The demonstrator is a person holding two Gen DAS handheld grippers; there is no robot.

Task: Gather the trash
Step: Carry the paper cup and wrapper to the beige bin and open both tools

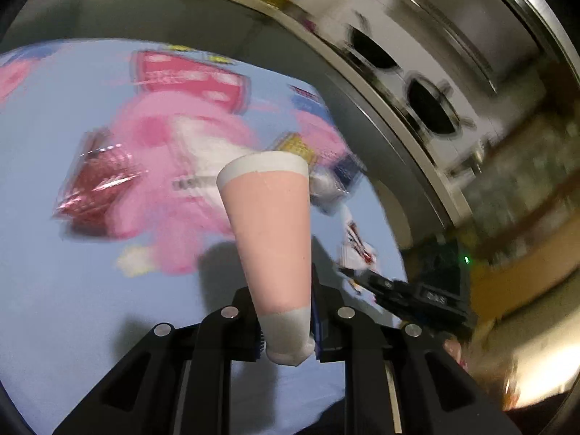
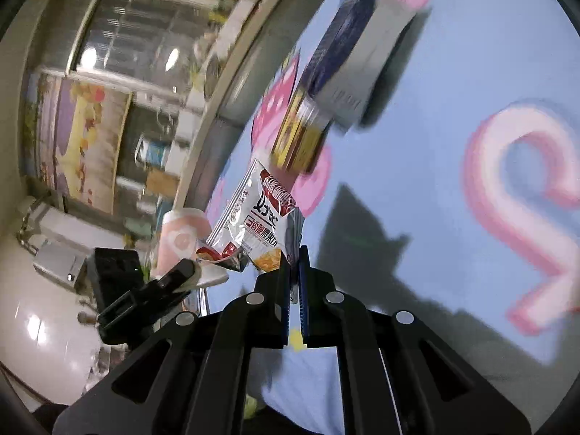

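- Above the light-blue patterned table cover, left gripper: jaws clamped on the base of a pink-and-white paper cup.
- Right gripper: jaws together, pinching the edge of a red-and-white snack wrapper.
- Red foil packet: lying on the cover.

Pink paper cup, white-rimmed, flattened at its base, tilted mouth-away above the blue cloth. White-and-red snack wrapper, crumpled, hanging clear of the cloth. Red foil packet lying flat on the cloth.
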